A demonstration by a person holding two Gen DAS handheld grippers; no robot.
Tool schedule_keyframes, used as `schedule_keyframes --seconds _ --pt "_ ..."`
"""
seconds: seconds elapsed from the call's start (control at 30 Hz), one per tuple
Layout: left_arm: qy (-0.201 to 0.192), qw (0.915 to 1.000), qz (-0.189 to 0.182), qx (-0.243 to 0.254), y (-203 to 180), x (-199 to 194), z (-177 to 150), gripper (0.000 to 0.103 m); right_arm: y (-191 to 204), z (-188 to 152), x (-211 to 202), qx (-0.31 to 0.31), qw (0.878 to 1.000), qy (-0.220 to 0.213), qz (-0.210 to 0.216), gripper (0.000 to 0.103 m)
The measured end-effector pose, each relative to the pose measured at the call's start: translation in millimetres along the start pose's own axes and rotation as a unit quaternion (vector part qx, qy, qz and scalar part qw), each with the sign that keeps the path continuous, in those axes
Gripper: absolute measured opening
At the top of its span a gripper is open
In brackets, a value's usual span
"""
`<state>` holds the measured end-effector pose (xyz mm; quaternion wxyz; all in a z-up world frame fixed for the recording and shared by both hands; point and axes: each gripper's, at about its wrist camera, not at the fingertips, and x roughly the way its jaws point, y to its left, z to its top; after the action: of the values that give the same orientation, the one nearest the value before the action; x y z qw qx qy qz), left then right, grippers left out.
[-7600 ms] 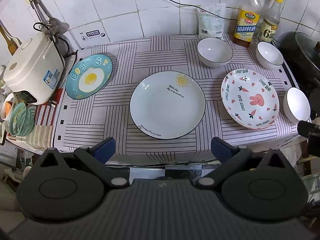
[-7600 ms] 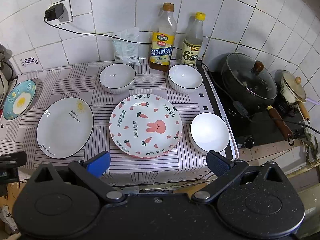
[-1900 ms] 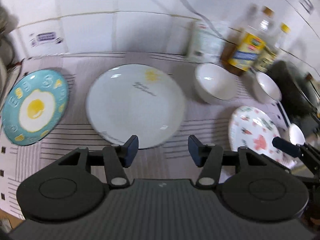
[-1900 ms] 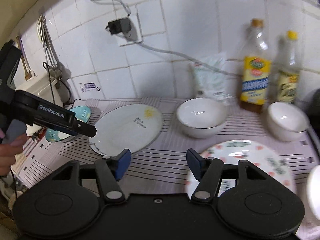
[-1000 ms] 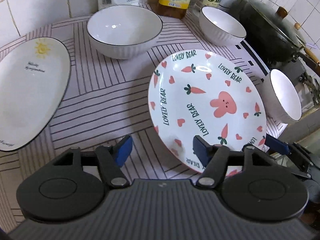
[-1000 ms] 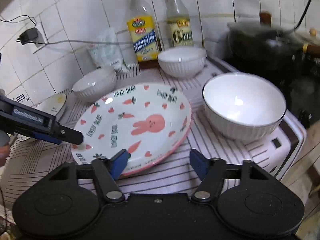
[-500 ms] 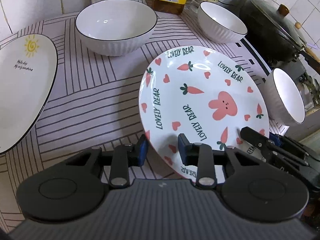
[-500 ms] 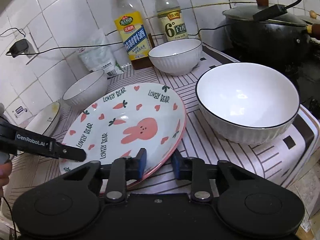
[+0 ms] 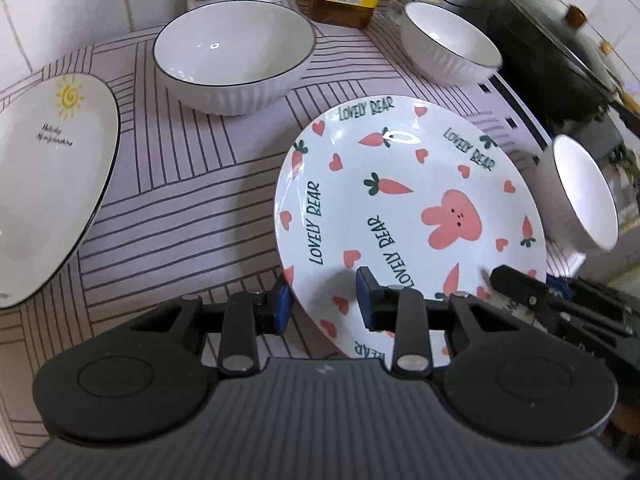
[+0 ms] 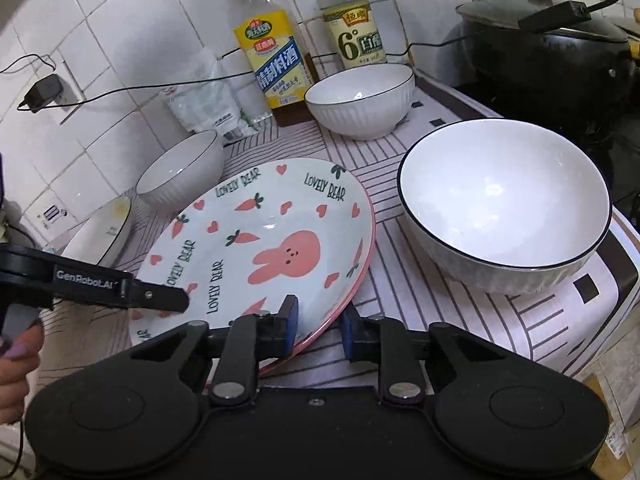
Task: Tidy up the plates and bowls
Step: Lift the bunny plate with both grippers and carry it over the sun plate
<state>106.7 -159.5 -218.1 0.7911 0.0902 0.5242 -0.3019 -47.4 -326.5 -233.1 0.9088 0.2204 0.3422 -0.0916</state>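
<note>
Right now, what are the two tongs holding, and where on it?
Both grip the rabbit plate by its near rim: the left tongs at the near-left edge, the right tongs at the near-right edge.

A striped cloth (image 9: 192, 200) covered the counter. On it sat three white bowls (image 9: 234, 56) (image 9: 450, 52) (image 10: 504, 204), two by the back edge, one at the right front corner, and a sun plate (image 9: 48, 184) at the left.

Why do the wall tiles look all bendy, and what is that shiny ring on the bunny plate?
Right wrist view: the fisheye lens curves the white wall tiles. Left wrist view: the ring is lamp glare on the glossy bunny-and-carrot plate; the black lidded pot at the edge looks smeared.
</note>
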Motion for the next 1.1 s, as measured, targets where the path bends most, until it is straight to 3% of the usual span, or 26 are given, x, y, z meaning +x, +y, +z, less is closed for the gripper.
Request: schedule_keyframes --seconds 0.17,0.33,0.7,1.1 --pt "0.009 0.9998 -0.015 0.009 6 -19 -13 0.031 -1 -1 -6 0.001 1.000 0.008 0.018 0.027" --pt "-0.005 1.0000 -0.003 -0.004 13 -44 -25 0.031 10 4 -12 -0.025 0.999 0.017 0.043 0.027" --pt "-0.026 0.9961 0.025 -0.081 65 -107 -42 0.031 68 24 -18 -0.069 0.991 0.029 0.107 0.027" --pt "-0.041 0.9786 0.075 -0.187 149 -139 -40 0.032 157 54 27 -0.143 0.970 0.058 0.186 0.027"
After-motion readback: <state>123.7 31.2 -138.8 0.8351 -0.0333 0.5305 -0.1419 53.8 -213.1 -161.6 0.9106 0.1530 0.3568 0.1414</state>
